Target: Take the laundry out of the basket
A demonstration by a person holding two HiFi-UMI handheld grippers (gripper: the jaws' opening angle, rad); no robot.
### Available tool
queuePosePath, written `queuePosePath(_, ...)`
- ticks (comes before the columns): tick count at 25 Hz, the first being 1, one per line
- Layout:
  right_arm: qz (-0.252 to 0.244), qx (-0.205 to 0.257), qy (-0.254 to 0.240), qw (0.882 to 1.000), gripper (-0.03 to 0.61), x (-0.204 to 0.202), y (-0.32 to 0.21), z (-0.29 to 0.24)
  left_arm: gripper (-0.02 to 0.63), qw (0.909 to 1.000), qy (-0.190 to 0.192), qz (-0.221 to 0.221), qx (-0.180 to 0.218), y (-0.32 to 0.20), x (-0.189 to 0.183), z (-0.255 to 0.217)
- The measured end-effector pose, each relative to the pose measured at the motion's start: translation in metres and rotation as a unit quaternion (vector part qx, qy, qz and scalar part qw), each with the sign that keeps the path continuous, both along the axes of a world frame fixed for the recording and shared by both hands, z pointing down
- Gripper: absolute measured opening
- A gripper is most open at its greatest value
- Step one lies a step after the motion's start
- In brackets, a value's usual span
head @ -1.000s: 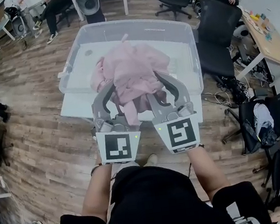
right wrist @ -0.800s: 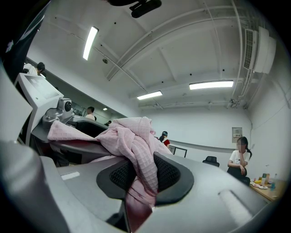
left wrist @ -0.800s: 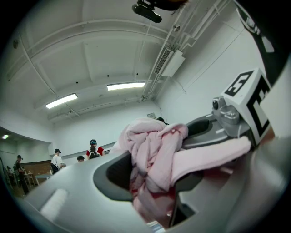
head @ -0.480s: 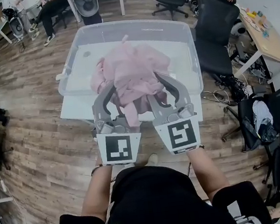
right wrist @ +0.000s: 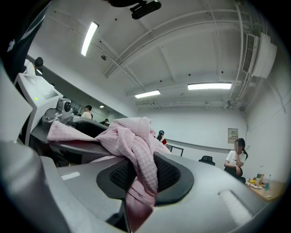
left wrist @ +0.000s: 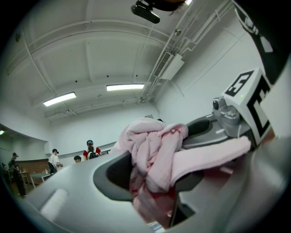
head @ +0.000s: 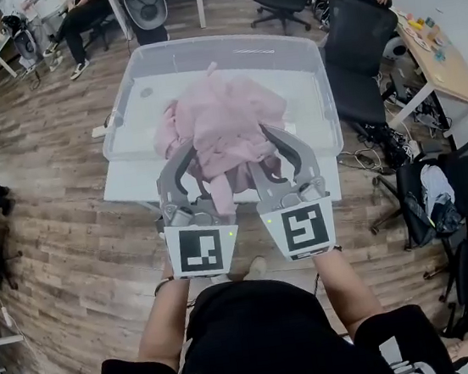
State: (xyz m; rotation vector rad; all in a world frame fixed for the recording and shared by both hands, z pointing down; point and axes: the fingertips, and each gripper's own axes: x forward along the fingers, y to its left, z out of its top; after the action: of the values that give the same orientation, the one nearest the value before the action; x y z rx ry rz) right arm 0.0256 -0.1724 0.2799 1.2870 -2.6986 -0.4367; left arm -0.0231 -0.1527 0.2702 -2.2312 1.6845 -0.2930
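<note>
A pink waffle-knit garment (head: 222, 128) hangs bunched above a clear plastic basket (head: 317, 60), with both grippers gripping its lower part. My left gripper (head: 194, 174) is shut on a thick fold of it, and the cloth (left wrist: 154, 154) fills the gap between its jaws. My right gripper (head: 269, 162) is shut on another fold, where pink fabric (right wrist: 136, 150) drapes over the dark ribbed pad (right wrist: 170, 175). Both grippers point upward, side by side. The garment hides most of the basket's floor; a pale bare patch shows at its left.
The basket rests on a low white table (head: 127, 183) on a wooden floor. Black office chairs (head: 361, 45) stand close at the right, beside a wooden desk (head: 449, 68). Seated people (head: 83, 13) are at the far back. Another chair (head: 441, 197) holds clothes.
Both grippers keep their hold on the pink garment in the same pose. Only the head view has drifted slightly.
</note>
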Motion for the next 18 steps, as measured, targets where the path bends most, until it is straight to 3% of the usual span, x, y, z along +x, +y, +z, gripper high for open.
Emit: queuePosePath(18,0.010,0.007,0.007,1.000,0.101,-0.015,0.021,-0.004,0.212,0.9999,0.009,0.007,0.007,0.021,-0.015,-0.004)
